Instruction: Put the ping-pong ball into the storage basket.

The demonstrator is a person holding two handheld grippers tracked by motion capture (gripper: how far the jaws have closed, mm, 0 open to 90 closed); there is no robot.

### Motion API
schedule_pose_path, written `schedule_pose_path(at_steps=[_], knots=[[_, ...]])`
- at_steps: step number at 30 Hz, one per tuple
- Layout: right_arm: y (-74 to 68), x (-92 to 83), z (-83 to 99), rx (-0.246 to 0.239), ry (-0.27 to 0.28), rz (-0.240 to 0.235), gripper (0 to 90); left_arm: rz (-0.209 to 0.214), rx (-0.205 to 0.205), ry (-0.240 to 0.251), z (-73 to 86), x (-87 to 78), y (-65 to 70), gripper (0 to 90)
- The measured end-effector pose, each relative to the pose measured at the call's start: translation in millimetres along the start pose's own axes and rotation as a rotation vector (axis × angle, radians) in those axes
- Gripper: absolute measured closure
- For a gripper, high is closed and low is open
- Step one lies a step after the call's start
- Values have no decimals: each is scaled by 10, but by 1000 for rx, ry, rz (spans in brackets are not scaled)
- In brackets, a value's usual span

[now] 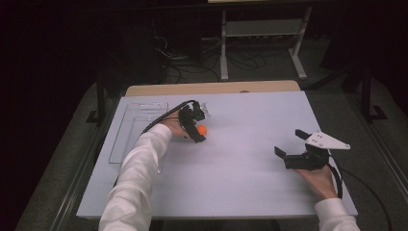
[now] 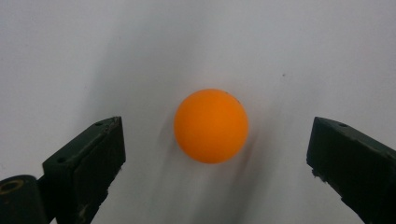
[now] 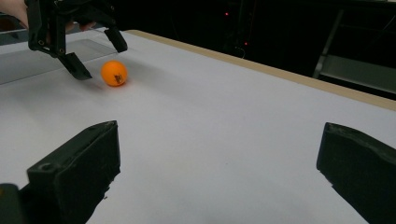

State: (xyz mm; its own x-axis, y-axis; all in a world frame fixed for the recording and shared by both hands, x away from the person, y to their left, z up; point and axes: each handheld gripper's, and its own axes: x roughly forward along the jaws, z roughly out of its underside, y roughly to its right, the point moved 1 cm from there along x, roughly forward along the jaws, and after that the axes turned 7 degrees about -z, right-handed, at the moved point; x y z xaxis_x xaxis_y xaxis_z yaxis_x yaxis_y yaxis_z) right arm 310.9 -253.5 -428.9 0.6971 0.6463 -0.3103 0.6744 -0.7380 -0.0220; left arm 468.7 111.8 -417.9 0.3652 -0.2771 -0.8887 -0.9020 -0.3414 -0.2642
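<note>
Left gripper (image 1: 198, 126) hangs released, jaws straddling the orange ball (image 1: 202, 129) for a pinch; right gripper (image 1: 291, 142), spread empty, rests at four o'clock.

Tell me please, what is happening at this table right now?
A person holds a two-jaw gripper in each hand over a white table. The left gripper is lowered around an orange ping-pong ball that lies on the table; its jaws stand open on both sides of the ball and do not touch it. The right gripper rests apart near the right edge, also open, with nothing between its jaws. A clear plastic tray sits to the left of the ball.
</note>
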Motion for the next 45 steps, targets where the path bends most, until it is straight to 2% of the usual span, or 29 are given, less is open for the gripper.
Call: schedule_pose_path(at_steps=[7,13,26,34,45], knots=[[1,6,4,-4,-5,0,0,10,21,-20,8,29,7,155],[3,2,4,-4,-4,0,0,14,8,-12,7,28,-7,249],[5,7,5,-2,-7,1,0,15,-4,-4,-3,63,-28,314],[6,7,6,-3,-7,-1,0,31,-9,-7,-9,98,-19,352],[2,13,8,-3,-10,-4,0,32,-20,-3,-9,91,-36,451]])
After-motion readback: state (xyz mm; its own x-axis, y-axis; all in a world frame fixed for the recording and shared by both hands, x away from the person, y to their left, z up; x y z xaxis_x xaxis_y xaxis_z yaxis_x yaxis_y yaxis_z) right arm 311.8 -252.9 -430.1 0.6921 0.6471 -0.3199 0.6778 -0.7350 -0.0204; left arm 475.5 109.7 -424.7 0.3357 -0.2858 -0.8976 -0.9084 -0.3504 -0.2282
